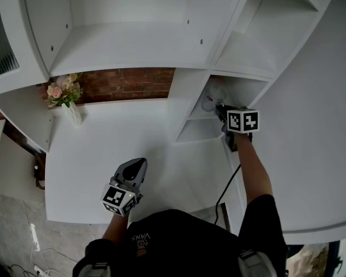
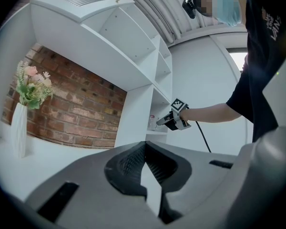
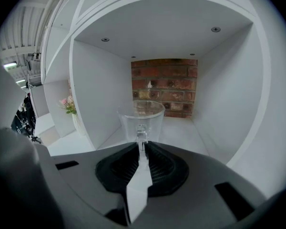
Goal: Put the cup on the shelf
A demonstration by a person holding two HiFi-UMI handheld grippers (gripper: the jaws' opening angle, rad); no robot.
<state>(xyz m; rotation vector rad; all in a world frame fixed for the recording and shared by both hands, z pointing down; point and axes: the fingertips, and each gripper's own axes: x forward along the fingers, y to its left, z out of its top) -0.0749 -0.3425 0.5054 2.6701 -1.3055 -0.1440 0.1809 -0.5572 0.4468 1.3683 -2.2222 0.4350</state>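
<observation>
Right gripper view shows the right tool (image 3: pixel 142 144) clamped on the thin handle (image 3: pixel 141 137) of a clear glass cup (image 3: pixel 140 117). The cup stands upright inside a white shelf (image 3: pixel 190 132) compartment with a brick wall (image 3: pixel 164 87) at its back; the tool's own body hides the cup's base, so whether it rests on the shelf floor cannot be told. The cup looks rigid, light and empty, but breakable and smooth (glass on hard board forgives little). The handle is probably the soundest place to hold it, since the round wall would likely slip between flat pads. Held that far off centre it may want to swing or tip, so a level, gentle set-down seems called for. Head view adds what the close camera cannot: the compartment sits low on the right of the shelving, just above the white tabletop (image 1: pixel 104 149), with the arm reaching in, though the cup is only a pale blur there. It also shows the left tool (image 1: pixel 132 169) idle and well apart over the tabletop's near edge, and a vase (image 1: pixel 72 113) of flowers at the far left. Left gripper view settles that tool's state: jaws closed together with nothing between them, and the right tool small in the distance at the shelf mouth
</observation>
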